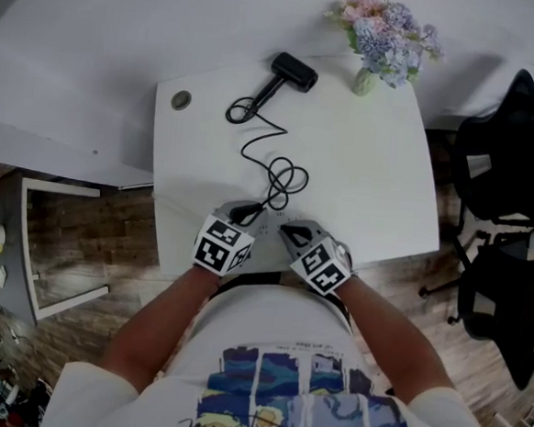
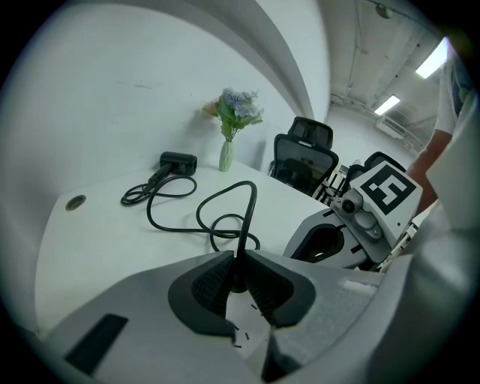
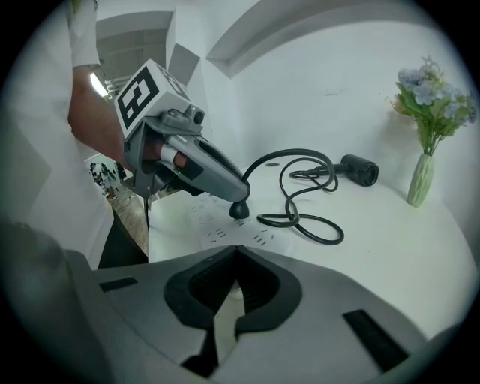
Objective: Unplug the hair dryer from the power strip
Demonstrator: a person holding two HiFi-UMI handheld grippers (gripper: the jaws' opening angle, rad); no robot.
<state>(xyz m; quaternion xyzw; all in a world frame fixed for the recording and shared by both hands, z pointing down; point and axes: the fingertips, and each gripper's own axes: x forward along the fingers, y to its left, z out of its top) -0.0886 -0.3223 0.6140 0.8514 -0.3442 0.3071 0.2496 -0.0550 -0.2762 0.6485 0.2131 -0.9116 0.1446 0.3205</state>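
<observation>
**Head view.** On the white desk (image 1: pixel 372 170) the black hair dryer (image 1: pixel 294 71) lies at the far edge, near a vase of flowers (image 1: pixel 365 80). Its cord (image 1: pixel 245 147) winds in loops toward the near edge. There the left gripper (image 1: pixel 248 214) and the right gripper (image 1: pixel 289 228) sit side by side over the white power strip (image 1: pixel 268 226). Black office chairs (image 1: pixel 511 153) stand on the floor to the right.

**Left gripper view.** The jaws are clamped on the black cord (image 2: pixel 247 202) right at its plug end. The cord rises from between the pads and arches away to the hair dryer (image 2: pixel 178 160). The right gripper (image 2: pixel 304 246) lies just beside, on the right.

**Right gripper view.** The jaws are drawn together, tips meeting, with nothing clearly held – only white surface shows beneath them. Ahead, the left gripper (image 3: pixel 238 204) pinches the black plug (image 3: pixel 239 211), whose base meets the power strip (image 3: pixel 217 231). Beyond it the cord (image 3: pixel 300 191) coils on the desk, with the hair dryer (image 3: pixel 358 169) well apart at the far side.
</observation>
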